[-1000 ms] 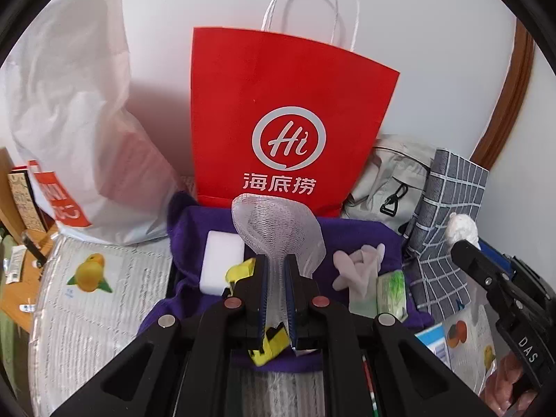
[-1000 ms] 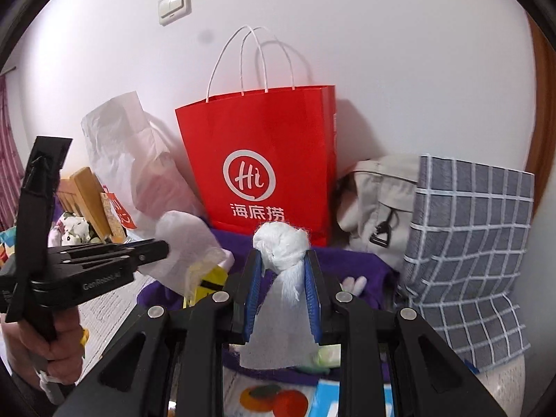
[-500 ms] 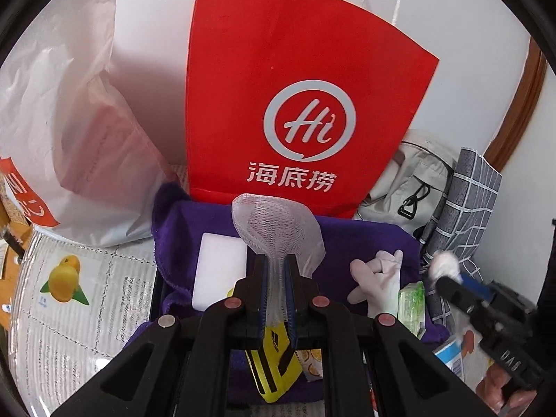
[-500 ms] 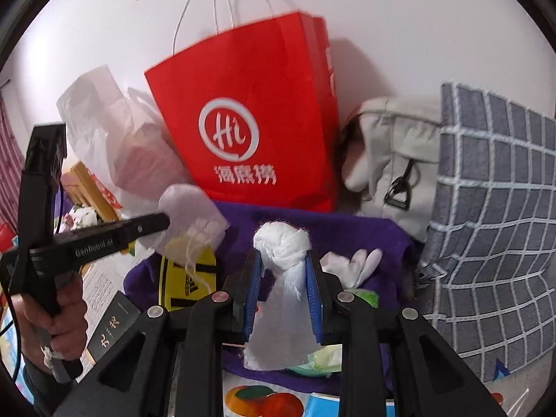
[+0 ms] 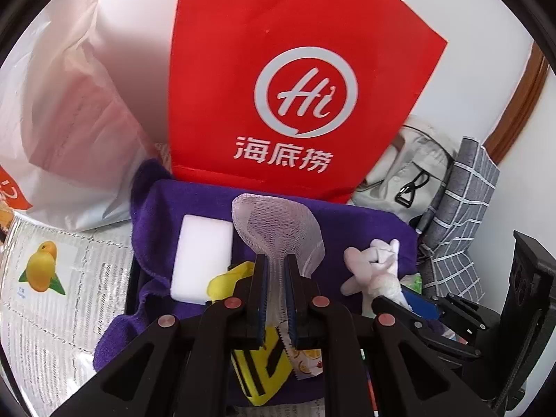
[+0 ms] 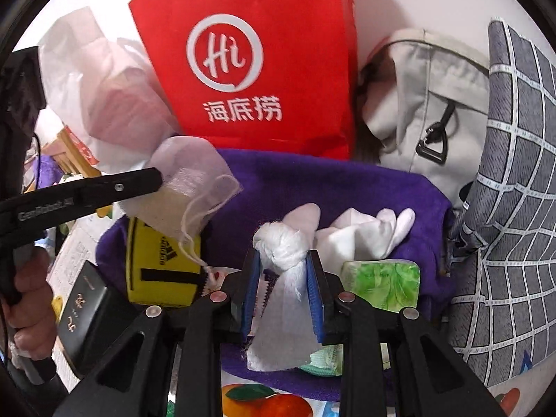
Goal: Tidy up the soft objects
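Left gripper [image 5: 276, 292] pressed together on thin neck of mesh pouch [image 5: 276, 224], w/ pouch hanging over purple towel [image 5: 365, 229] between white sponge [image 5: 201, 253] and white glove [image 5: 373, 264]; right gripper [image 6: 283, 285] pinching knotted white cloth [image 6: 281, 246] just above green tissue pack [image 6: 382, 283], near front of same towel. Could let pouch string [image 6: 189, 229] catch on yellow band [image 6: 161, 267] when released, bc string dangles right over it. Could also drop cloth onto tissue pack, not onto bare towel, and crowd glove, since little free room left there
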Demonstrator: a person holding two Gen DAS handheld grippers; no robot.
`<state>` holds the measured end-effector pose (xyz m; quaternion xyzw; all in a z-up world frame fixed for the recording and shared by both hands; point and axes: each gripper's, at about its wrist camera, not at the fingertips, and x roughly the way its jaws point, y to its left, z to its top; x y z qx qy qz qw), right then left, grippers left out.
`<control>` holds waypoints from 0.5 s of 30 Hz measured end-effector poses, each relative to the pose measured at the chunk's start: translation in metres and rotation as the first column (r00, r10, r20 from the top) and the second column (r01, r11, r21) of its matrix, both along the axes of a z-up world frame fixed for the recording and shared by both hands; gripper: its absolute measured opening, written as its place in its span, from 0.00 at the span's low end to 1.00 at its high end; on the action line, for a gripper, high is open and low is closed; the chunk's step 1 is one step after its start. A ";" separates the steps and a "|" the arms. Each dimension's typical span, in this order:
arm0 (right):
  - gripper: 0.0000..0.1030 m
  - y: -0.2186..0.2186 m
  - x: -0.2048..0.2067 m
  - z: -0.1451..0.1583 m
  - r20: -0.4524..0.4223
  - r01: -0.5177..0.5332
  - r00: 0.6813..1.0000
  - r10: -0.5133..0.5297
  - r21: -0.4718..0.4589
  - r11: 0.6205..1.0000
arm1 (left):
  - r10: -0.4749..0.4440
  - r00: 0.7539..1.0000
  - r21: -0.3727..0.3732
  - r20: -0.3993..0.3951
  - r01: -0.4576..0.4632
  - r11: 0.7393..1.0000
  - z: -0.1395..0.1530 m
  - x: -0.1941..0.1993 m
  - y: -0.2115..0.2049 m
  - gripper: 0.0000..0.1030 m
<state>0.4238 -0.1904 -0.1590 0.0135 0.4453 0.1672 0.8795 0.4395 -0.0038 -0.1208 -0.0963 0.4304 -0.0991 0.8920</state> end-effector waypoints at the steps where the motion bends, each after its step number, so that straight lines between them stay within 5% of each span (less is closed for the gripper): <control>1: 0.26 0.000 0.001 -0.001 -0.005 0.004 1.000 -0.005 -0.004 1.000 | 0.004 1.000 0.004 -0.002 -0.004 1.000 -0.001 0.000 0.001 0.09; 15: 0.27 0.009 0.013 -0.025 -0.087 0.004 0.996 -0.006 -0.029 1.000 | 0.013 0.998 0.036 -0.054 -0.011 0.999 -0.012 0.004 0.001 0.09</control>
